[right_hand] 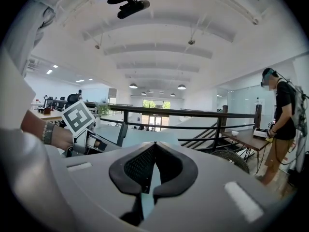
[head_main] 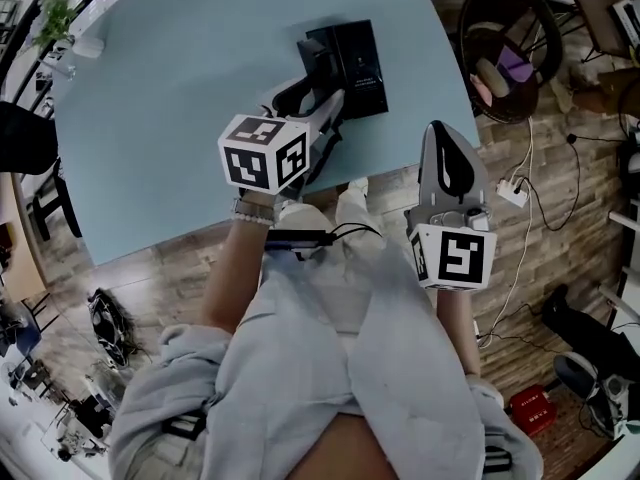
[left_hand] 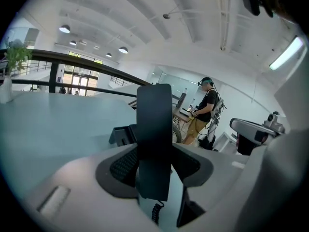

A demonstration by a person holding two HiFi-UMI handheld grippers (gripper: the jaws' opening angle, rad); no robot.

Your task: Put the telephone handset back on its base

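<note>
Clasping handset [left_hand: 154, 129], left tool [left_hand: 155, 162] hovers at base's [head_main: 358, 68] edge.

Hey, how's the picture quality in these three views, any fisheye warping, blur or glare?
Head view: strong fisheye, the edges of the pale blue table bow; light even, no glare. Left gripper view: the black telephone handset between the jaws looks soft and dark, close to the lens; the ceiling strip light blows out white. Right gripper view: the dark railing curves, corners vignette black.

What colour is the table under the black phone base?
Pale blue. The smooth flat tabletop shows best in the head view.
</note>
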